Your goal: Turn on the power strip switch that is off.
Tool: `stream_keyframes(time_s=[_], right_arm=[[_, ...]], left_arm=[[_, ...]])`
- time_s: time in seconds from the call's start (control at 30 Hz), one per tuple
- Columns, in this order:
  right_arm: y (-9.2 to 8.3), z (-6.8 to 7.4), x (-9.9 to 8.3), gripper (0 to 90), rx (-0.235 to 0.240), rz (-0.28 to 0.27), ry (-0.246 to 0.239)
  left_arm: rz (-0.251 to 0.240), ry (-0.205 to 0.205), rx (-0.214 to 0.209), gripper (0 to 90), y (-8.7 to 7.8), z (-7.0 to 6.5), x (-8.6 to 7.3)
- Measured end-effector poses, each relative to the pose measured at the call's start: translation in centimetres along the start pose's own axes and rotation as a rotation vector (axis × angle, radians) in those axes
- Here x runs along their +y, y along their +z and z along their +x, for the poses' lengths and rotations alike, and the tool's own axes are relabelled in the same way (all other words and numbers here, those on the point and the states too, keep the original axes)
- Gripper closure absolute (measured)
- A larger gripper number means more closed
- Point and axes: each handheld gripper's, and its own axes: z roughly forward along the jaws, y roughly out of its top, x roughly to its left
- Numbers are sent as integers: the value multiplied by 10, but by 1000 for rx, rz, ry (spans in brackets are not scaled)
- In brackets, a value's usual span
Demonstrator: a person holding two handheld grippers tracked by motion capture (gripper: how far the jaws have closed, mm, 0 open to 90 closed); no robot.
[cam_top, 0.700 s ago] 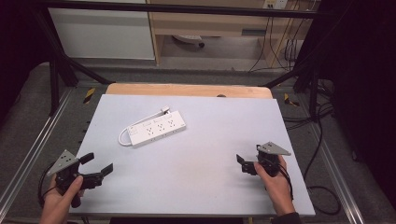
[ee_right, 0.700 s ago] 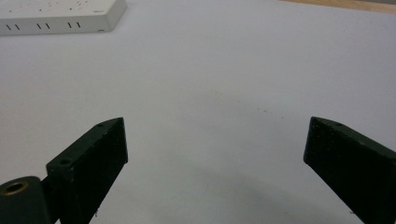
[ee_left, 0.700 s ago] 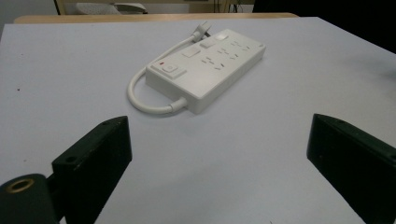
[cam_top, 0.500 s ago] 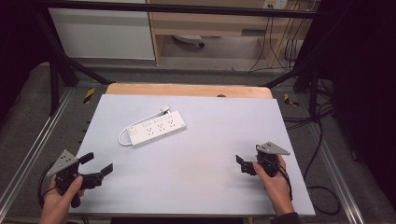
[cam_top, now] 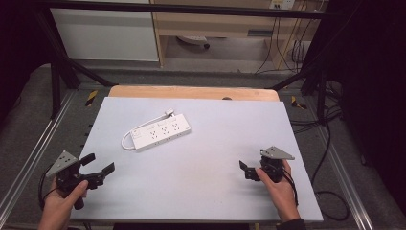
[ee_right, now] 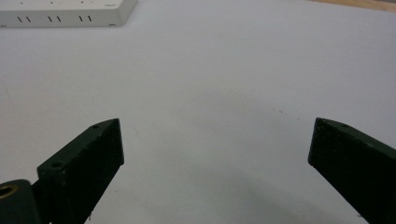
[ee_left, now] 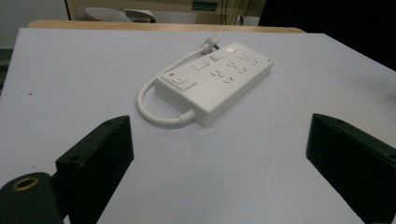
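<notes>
Jaws of the left gripper (cam_top: 98, 165) and right gripper (cam_top: 250, 170) stand wide apart, nothing between them. White power strip (cam_top: 160, 133) lies flat on the table (cam_top: 230, 129), left of centre, well apart from both, apparently with its cord looped beside it.

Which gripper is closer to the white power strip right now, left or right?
Left. The left gripper sits at the table's near left corner, just below the power strip with open jaws aimed toward it. The right gripper is at the near right, farther across the table.
</notes>
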Motion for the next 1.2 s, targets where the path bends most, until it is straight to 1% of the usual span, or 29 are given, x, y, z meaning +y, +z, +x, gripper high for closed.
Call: stream_keyframes(time_s=[0.1, 0.13, 0.17, 0.3, 0.37, 0.43, 0.53, 0.63, 0.77, 1.0, 1.03, 1.2], right_arm=[[0, 1, 0, 34, 6, 3, -5], [0, 2, 0, 34, 10, 1, -7], [0, 2, 0, 34, 14, 1, -9], [-1, 3, 1, 34, 30, -13, -9], [-1, 3, 1, 34, 30, -8, -10], [-1, 3, 1, 34, 30, -8, -11], [-1, 3, 1, 36, 26, -6, -7], [-1, 3, 0, 34, 27, -6, -4], [-1, 3, 1, 31, 28, -7, -4], [-1, 2, 0, 34, 16, -2, -3], [-1, 2, 0, 35, 15, -5, -9], [-2, 2, 0, 31, 20, -7, -4]], left_arm=[[12, -21, 4, 79, 4, 4, 4], [17, -22, 9, 79, 5, 4, 5], [28, -8, 12, 78, 8, 4, 8], [42, 6, 10, 77, 13, 3, 13], [48, 8, 11, 78, 14, 2, 14], [52, -7, -1, 78, 17, 2, 15], [61, -3, 0, 79, 21, 0, 19], [56, 5, 1, 79, 25, -3, 23], [48, 16, -10, 78, 31, -8, 31], [31, 30, -10, 78, 41, -16, 42], [30, 32, -12, 78, 43, -18, 43], [37, 51, -20, 78, 51, -23, 49]])
